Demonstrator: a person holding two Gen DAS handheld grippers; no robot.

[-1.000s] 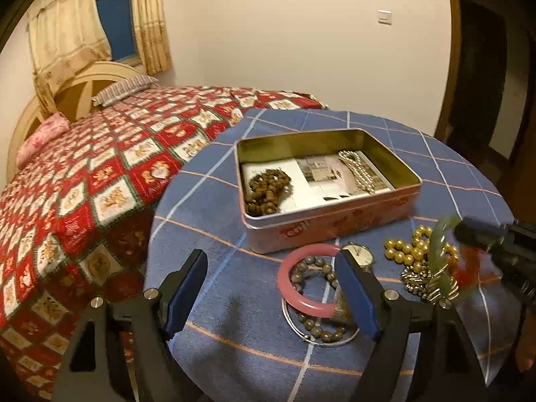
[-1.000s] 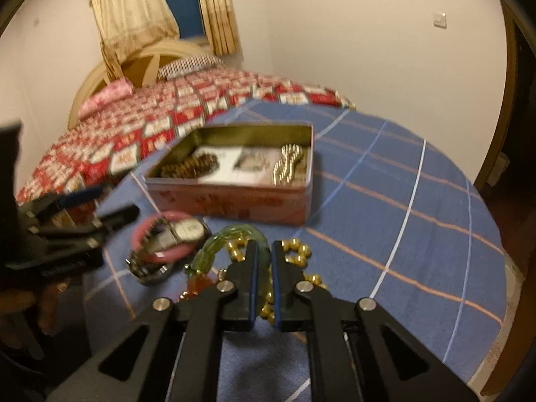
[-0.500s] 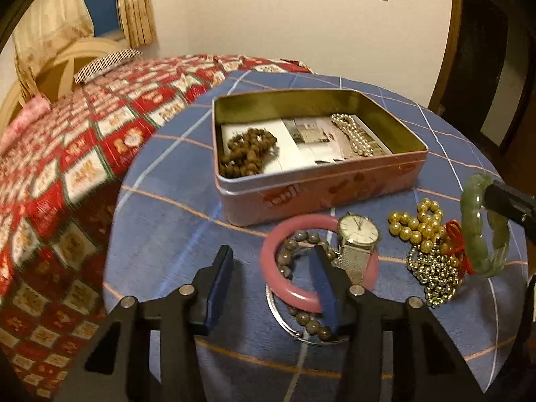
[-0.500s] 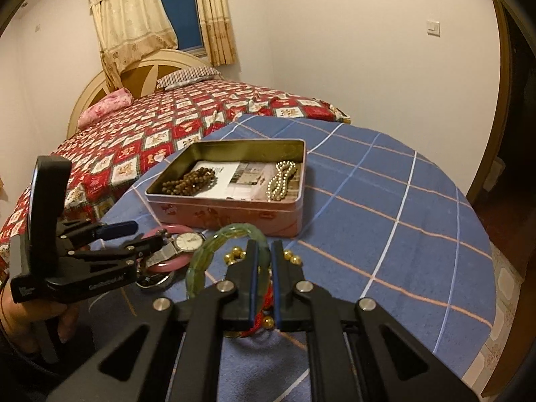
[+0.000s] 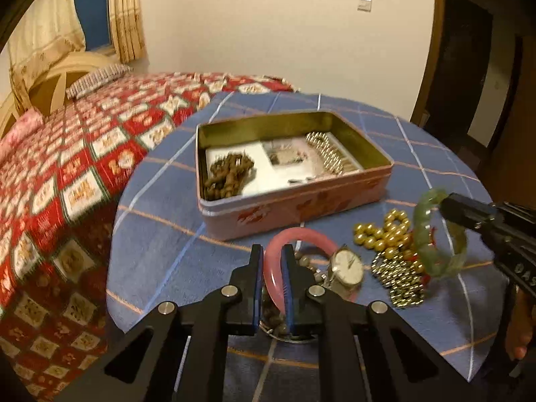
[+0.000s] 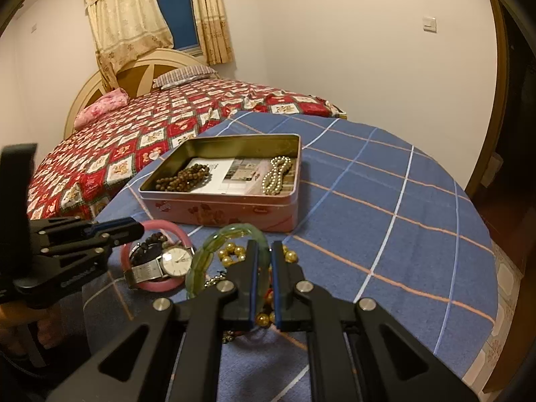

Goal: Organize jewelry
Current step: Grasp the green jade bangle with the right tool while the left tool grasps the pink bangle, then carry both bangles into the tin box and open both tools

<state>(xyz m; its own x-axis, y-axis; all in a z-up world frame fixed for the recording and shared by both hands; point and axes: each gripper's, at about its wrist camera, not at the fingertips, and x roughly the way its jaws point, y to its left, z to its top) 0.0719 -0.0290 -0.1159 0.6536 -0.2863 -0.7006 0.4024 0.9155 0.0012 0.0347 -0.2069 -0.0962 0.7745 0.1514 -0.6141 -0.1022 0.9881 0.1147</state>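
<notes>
the open tin [image 6: 219, 212] near the middle of the bench [image 6: 385, 207] is the landmark, and everything loose lies just in front of it, on the side nearest the person. the tin already holds a heap of brown beads [image 6: 184, 178] at its left end and a pale pearl strand [image 6: 276, 175] at its right end, on a printed sheet, so it reads as the place the jewelry is being gathered into. the left gripper [image 5: 271, 279] has its fingers closing on the rim of the pink bangle [image 5: 303, 236], which lies flat in front of the tin; the rim stands between the two pads with almost no gap, likely so the ring can be lifted by its edge rather than scooped. inside and under that bangle sit a wristwatch [image 5: 346, 264] and a dark bead string [image 6: 152, 238], so lifting the bangle could drag them. the right gripper [image 6: 261, 281] has its fingers narrow and clamped on the green bangle [image 6: 201, 261], held up on edge above the gold beads [image 5: 380, 232] and a small-bead chain [image 5: 400, 276] in front of the tin's right corner. holding it by a thin section of rim keeps the ring free to drop into the tin, which seems the next step. a hand [image 5: 517, 328] shows under the right gripper.
</notes>
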